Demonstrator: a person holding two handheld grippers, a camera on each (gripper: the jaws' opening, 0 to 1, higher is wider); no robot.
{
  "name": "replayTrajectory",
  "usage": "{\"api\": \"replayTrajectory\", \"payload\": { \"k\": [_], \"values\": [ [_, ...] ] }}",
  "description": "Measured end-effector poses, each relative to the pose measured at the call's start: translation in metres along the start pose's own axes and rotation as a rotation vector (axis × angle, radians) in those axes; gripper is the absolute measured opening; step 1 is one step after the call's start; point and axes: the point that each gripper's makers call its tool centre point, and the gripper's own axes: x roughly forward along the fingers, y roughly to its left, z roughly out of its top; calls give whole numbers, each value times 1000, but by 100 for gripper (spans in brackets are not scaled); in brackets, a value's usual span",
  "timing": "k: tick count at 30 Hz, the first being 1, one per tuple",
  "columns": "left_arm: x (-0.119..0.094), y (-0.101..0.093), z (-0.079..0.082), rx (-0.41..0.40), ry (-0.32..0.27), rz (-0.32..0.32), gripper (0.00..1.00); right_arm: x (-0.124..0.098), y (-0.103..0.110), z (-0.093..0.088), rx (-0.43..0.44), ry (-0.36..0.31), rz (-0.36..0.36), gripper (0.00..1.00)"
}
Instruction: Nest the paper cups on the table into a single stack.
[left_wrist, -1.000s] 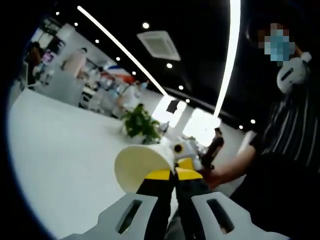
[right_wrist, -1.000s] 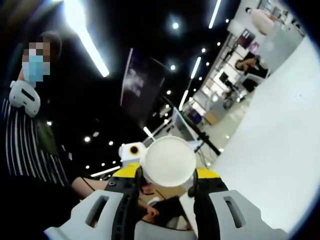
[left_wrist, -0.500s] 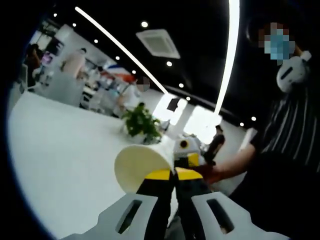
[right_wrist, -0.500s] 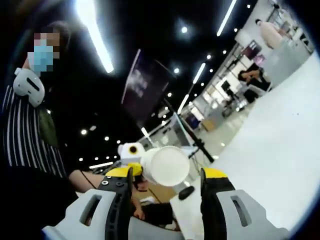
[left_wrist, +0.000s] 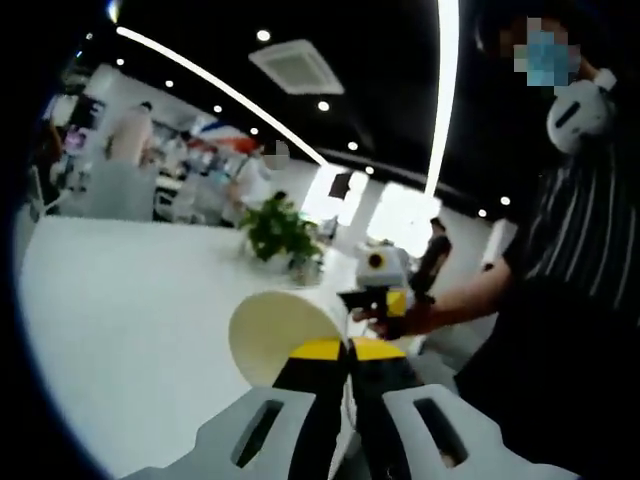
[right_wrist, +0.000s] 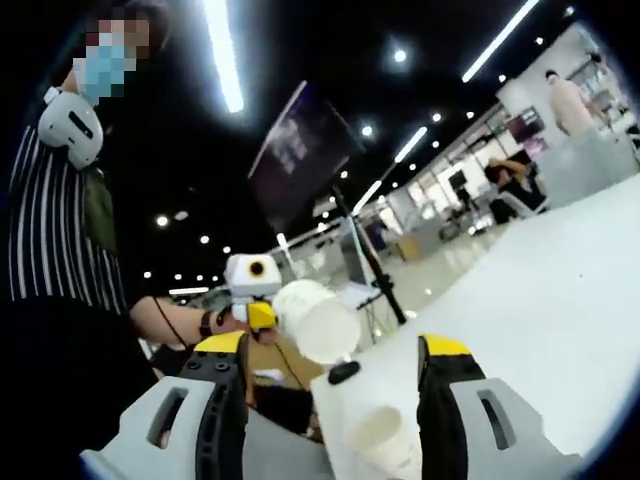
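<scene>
Now my left gripper (left_wrist: 349, 349) has its jaws clamped on a paper cup (left_wrist: 280, 335) above the tabletop (left_wrist: 130, 320). My right gripper (right_wrist: 335, 352) is spread wide, with a second cup (right_wrist: 378, 432) on the tabletop's near edge.

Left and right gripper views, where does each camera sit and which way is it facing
Left gripper view: rides the left tool, shut on a cup, facing the table and plant; striped sleeve and right tool show.
Right gripper view: rides the open right tool, facing the table edge, another cup below; the left tool holds its cup.
Shared: held cup, table, each other's tool.
</scene>
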Motion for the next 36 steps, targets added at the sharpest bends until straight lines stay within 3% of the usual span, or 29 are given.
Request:
{"api": "replayTrajectory", "payload": {
  "k": [4,8,10,19,20,25,28,34,36],
  "values": [
    [3,1,-15,106,111,13,0,-8,-6,0,-21,4,-23,69],
    [5,1,-30,145,213,4,0,-13,-9,-5,-63,18,-43,72],
    [6,1,-31,159,227,0,0,-14,-9,-11,-61,38,-46,73],
    [5,13,-50,314,402,24,0,-23,-11,-25,-78,82,-68,74],
    [6,11,-52,315,406,17,0,-25,-12,-25,-73,78,-73,73],
    [4,15,-73,390,542,0,0,-29,-11,-20,-68,47,-86,72],
    [6,14,-80,406,575,-19,0,-31,-12,-21,-77,51,-91,72],
    [6,24,-97,497,702,-25,0,-36,-13,-20,-75,41,-103,72],
    [8,24,-99,487,711,-36,0,-37,-13,-21,-75,40,-109,72]
  ]
}}
